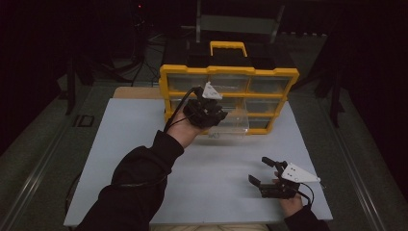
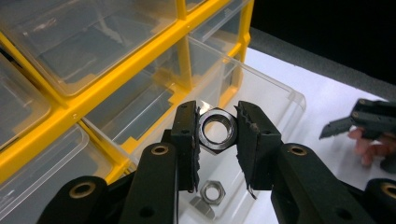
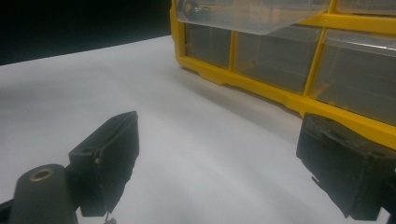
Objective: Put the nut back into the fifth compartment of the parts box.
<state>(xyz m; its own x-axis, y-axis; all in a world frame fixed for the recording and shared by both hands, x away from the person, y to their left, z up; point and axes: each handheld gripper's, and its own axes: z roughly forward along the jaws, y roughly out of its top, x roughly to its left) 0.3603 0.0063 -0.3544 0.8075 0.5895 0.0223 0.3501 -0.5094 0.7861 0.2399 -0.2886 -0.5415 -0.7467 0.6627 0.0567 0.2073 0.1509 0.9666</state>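
My left gripper (image 2: 216, 133) is shut on a large steel hex nut (image 2: 216, 131), held above a pulled-out clear drawer (image 2: 275, 100) of the yellow organizer (image 1: 229, 72). A second hex nut (image 2: 213, 191) lies on the drawer's floor below. From above, the left gripper (image 1: 210, 114) hovers over that drawer (image 1: 235, 126) in front of the cabinet's middle. My right gripper (image 1: 262, 171) rests on the white board at the front right, jaws wide apart with nothing between them. Its own view shows the two black pads (image 3: 112, 158) over bare white board, facing the organizer's lower drawers (image 3: 261, 60).
The yellow organizer with several clear drawers and a yellow handle (image 1: 228, 47) stands at the far edge of the white board (image 1: 144, 159). Dark floor surrounds the table. In the left gripper view the right gripper (image 2: 362, 123) and fingers of a hand show far right.
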